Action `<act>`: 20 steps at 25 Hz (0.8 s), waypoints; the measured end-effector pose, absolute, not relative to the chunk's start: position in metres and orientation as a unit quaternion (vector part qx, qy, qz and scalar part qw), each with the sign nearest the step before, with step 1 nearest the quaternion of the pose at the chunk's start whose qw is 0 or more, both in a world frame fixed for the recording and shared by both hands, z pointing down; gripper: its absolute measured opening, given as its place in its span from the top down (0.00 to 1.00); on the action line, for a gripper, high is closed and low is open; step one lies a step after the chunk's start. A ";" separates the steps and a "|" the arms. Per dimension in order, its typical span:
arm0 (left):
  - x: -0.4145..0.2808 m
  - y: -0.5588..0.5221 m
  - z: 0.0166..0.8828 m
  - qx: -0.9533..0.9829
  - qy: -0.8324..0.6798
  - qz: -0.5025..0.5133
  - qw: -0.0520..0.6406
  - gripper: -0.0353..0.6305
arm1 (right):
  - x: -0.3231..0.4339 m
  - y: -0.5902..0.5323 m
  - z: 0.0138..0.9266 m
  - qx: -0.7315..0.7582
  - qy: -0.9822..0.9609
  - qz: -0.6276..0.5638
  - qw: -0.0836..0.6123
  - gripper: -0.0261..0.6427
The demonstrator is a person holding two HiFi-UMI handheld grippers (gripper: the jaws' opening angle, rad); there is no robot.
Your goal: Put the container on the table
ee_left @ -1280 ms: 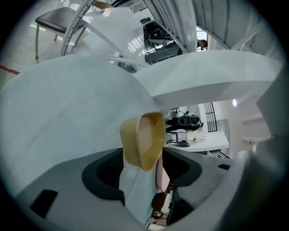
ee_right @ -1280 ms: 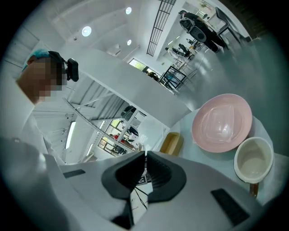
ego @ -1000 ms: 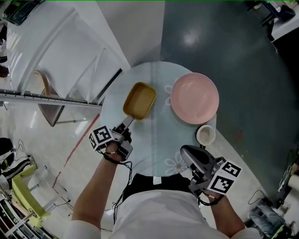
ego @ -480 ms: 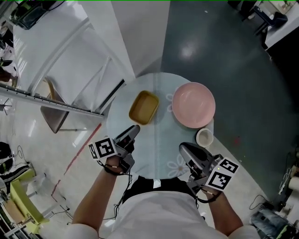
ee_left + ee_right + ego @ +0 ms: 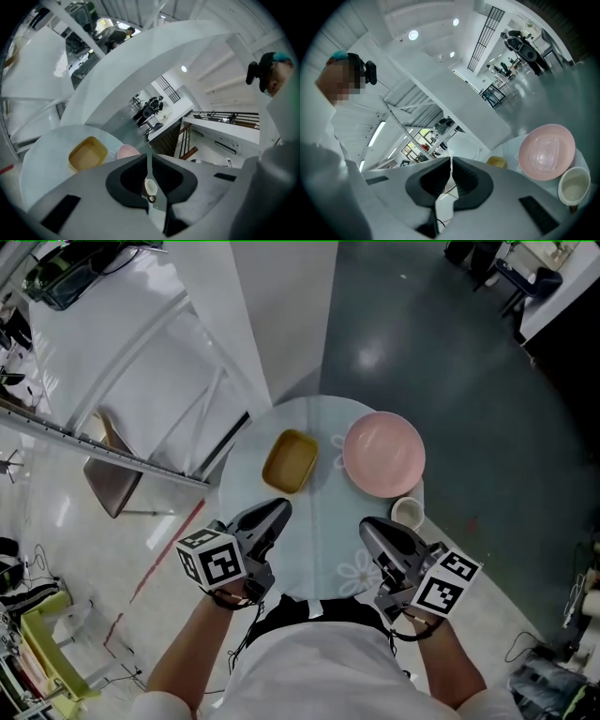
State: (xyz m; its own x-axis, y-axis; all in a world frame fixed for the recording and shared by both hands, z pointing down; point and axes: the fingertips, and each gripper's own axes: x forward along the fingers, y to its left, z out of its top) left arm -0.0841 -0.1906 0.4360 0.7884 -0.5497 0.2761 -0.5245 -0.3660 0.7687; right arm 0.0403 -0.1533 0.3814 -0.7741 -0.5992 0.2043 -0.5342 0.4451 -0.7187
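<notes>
Tabletop (image 5: 314, 521) — round, pale blue-green — over dark, glossy floor (image 5: 459, 381)

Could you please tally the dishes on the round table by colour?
Yellow: 1, the container
Pink: 1, the plate
White: 1, the cup
Total: 3
</notes>
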 end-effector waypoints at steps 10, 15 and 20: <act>-0.065 -0.160 0.371 0.890 -0.296 0.024 0.347 0.89 | 0.033 -0.143 0.356 -0.329 0.865 -0.375 0.045 0.92; -0.063 -0.148 0.356 0.897 -0.291 0.023 0.331 0.90 | 0.029 -0.135 0.347 -0.326 0.876 -0.354 0.040 0.92; -0.064 -0.137 0.345 0.907 -0.290 0.033 0.303 0.90 | 0.024 -0.128 0.334 -0.323 0.885 -0.333 0.039 0.92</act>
State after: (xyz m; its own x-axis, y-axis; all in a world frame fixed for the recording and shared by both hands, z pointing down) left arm -0.0637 -0.1374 0.3449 0.8291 -0.5069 0.2359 -0.5468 -0.6473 0.5310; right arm 0.0245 -0.1275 0.3344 -0.7883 -0.5975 0.1469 -0.5461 0.5694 -0.6145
